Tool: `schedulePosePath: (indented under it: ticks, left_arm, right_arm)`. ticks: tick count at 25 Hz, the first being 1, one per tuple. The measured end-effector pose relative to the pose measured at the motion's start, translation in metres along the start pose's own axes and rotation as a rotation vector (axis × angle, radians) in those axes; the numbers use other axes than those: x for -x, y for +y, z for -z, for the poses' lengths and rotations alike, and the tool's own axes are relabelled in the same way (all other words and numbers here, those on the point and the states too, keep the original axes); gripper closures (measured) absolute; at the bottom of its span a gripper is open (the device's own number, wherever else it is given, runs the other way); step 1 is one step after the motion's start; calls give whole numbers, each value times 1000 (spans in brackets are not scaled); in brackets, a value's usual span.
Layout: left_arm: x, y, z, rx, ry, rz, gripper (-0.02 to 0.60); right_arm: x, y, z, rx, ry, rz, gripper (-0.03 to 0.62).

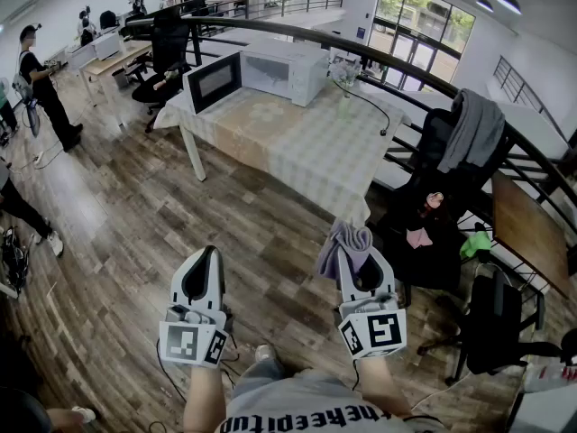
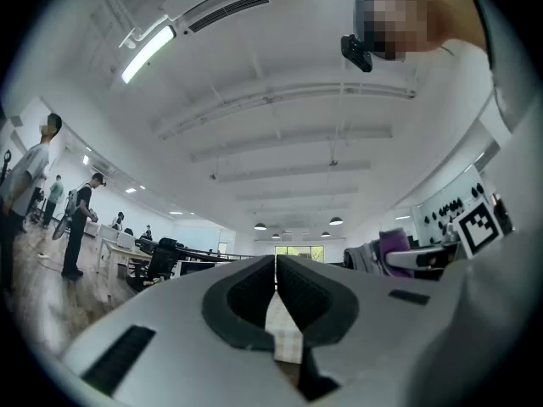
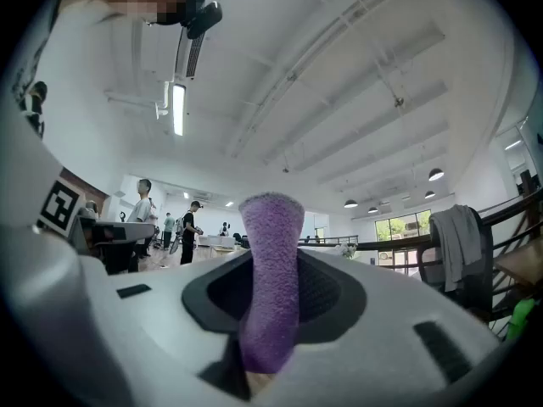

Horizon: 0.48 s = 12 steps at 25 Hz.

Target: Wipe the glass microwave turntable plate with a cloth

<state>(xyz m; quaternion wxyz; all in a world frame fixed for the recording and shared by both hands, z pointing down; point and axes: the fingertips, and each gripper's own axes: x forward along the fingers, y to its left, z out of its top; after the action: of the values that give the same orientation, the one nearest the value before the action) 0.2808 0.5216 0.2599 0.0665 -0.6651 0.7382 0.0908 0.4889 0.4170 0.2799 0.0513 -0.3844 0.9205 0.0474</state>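
Head view, left to right.

- 9 to 10 o'clock: a standing person in dark clothes (image 1: 41,84) on the brown plank floor (image 1: 117,206), well apart from the work area.
- 7 o'clock: the left hand-held gripper (image 1: 209,253) was held over the floor, tips toward 12 o'clock. In the left gripper view (image 2: 276,265) its jaws were pressed together, pad against pad, with nothing between them.
- 12 o'clock: a tabletop under a pale checked cloth (image 1: 315,152) stood well ahead of both grippers. At its far end, about 11 o'clock, sat a white box-shaped microwave oven (image 1: 288,70), its dark-windowed door (image 1: 214,81) swung open to the left. The glass turntable plate could not be made out in any view.
- 5 o'clock: the right hand-held gripper (image 1: 357,249) was also over the floor, short of the table's near corner. Its jaws were clamped on a purple terry cloth (image 1: 343,242). In the right gripper view (image 3: 271,265) the cloth (image 3: 271,227) stood upright between the pads and rose above the tips.
- 3 o'clock: a grey garment (image 1: 473,129) was draped over a dark railing (image 1: 532,156).
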Motion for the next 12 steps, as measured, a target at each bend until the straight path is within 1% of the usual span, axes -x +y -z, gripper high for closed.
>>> schedulePosePath:
  ticks: [12]
  left_arm:
    - [-4,8,0,-2,-7,-9,571]
  right_arm:
    - [-5,-3,0,5,-3,7,488]
